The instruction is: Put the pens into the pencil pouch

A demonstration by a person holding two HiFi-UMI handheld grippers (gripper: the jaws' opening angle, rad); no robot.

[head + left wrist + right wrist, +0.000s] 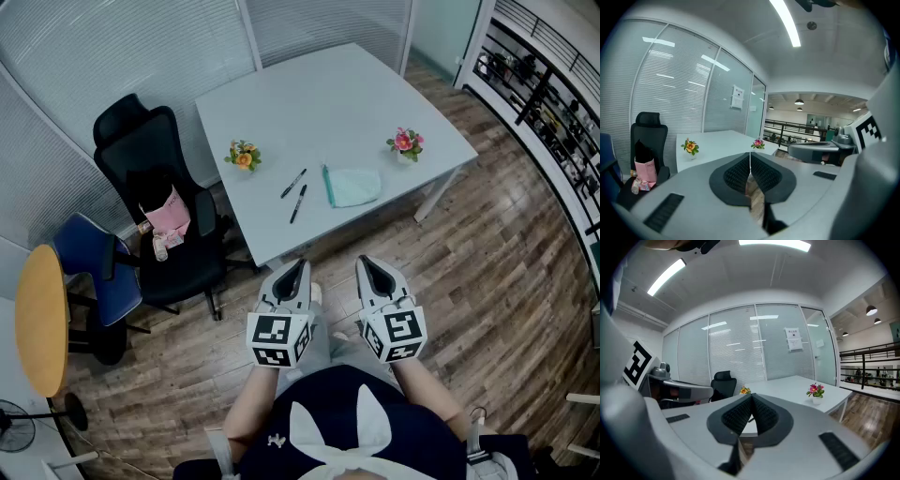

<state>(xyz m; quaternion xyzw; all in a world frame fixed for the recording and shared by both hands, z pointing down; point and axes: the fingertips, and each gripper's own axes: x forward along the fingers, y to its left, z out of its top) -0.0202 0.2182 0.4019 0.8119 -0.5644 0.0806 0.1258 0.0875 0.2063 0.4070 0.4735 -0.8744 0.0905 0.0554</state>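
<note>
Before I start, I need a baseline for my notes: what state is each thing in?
left gripper: shut, empty
right gripper: shut, empty
pencil pouch: flat on the table, zip unclear
far pen: loose on the table, outside the pencil pouch
near pen: loose, outside the pencil pouch
orange flowers: upright
pink flowers: upright

1. The right gripper (752,398) fills the lower half of the view, its dark ribbed jaws pressed together at the tips with nothing between them.
2. Beyond the tips lies the pale counter (787,386). It carries a pink flower pot (815,391) towards the right and an orange flower pot (744,391) farther back.
3. A black office chair (723,383) stands behind the counter, against a glass wall with blinds (736,352).
4. The left gripper (707,391) reaches in from the left, with its marker cube (640,363) above it.
5. Wooden floor (867,406) shows at the right.
</note>
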